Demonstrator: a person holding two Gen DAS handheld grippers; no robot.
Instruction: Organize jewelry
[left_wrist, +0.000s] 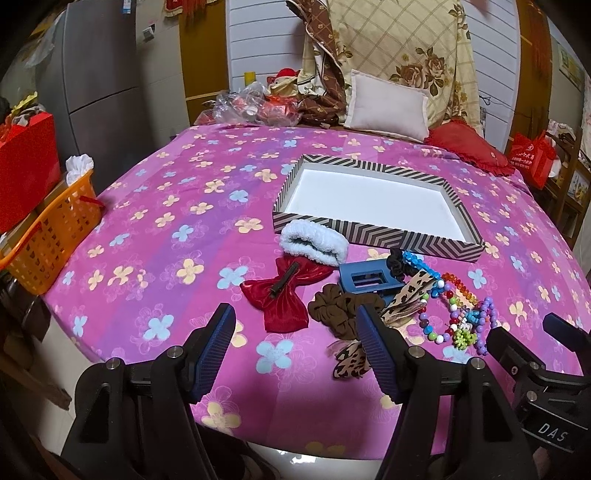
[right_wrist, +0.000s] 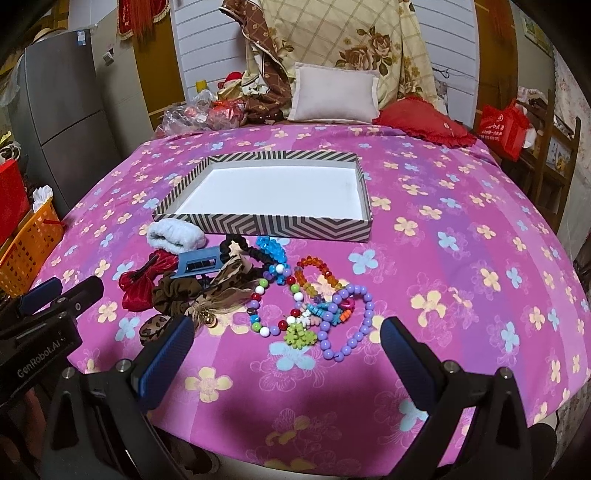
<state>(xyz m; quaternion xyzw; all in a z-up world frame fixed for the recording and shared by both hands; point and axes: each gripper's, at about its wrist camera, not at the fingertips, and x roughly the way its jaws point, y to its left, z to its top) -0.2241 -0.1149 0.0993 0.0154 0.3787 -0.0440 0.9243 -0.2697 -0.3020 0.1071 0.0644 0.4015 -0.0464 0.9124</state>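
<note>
Both hand-held grippers, left (left_wrist: 297, 332) and right (right_wrist: 288, 345), hover spread and empty over the bed (right_wrist: 461, 258). The right view shows the bead bracelets (right_wrist: 314, 306) whole; the left view's finger (left_wrist: 376, 350) hides part of what looks like a leopard-print bow (left_wrist: 349, 360).

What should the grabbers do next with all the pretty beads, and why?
Probably lower the right gripper onto the purple bead bracelet just ahead of it. Both grippers are open and hold nothing, the striped box has nothing in it, and all the jewelry lies outside on the pink cloth.

On the bed (right_wrist: 443, 258), the tray (right_wrist: 258, 223) lies behind the pile — hair bow (right_wrist: 135, 284) and scrunchie (right_wrist: 173, 295) left, bead bracelets (right_wrist: 314, 306) right.
</note>
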